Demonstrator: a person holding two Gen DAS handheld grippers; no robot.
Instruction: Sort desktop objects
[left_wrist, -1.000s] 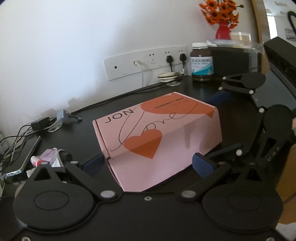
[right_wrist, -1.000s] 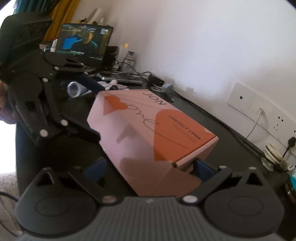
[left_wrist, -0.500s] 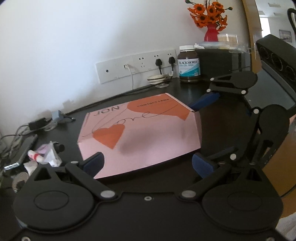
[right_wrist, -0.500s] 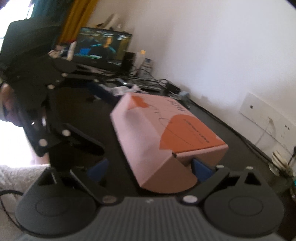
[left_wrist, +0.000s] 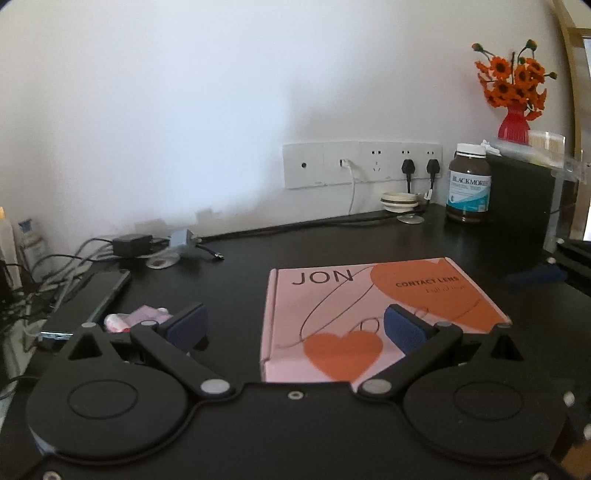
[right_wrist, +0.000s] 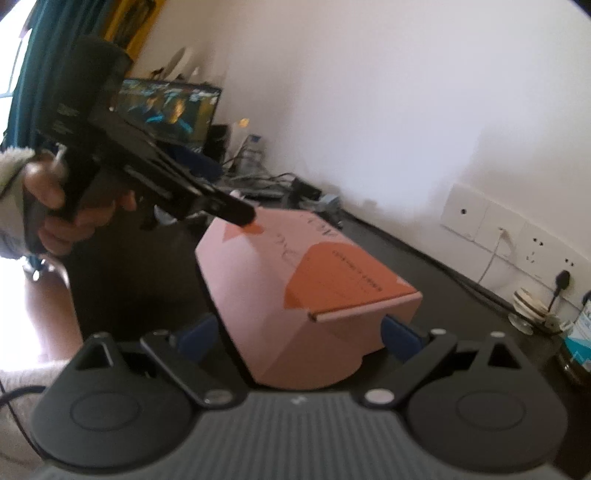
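Note:
A pink box (left_wrist: 369, 306) printed with orange hearts lies flat on the black desk (left_wrist: 332, 243). My left gripper (left_wrist: 293, 326) is open and hovers over the box's near left corner. Its right pad (left_wrist: 402, 328) is above the lid and its left pad (left_wrist: 184, 325) is off to the side. In the right wrist view the pink box (right_wrist: 295, 295) has its near end between the pads of my right gripper (right_wrist: 298, 339), which is shut on it. A blue fingertip (left_wrist: 535, 275) of the right gripper shows at the box's far right end.
A phone (left_wrist: 92, 299), a pink packet (left_wrist: 140, 317) and a cable tangle with a charger (left_wrist: 129, 243) lie left. A brown bottle (left_wrist: 469, 184), a black case (left_wrist: 517, 206) and a red vase (left_wrist: 513, 125) stand back right. A hand (right_wrist: 74, 206) holds the left gripper before a monitor (right_wrist: 170, 110).
The box went from tipped up to lying flat. My left gripper let it go, rose and swung to the left. The right gripper stayed at the box's end with its jaws slightly narrower.

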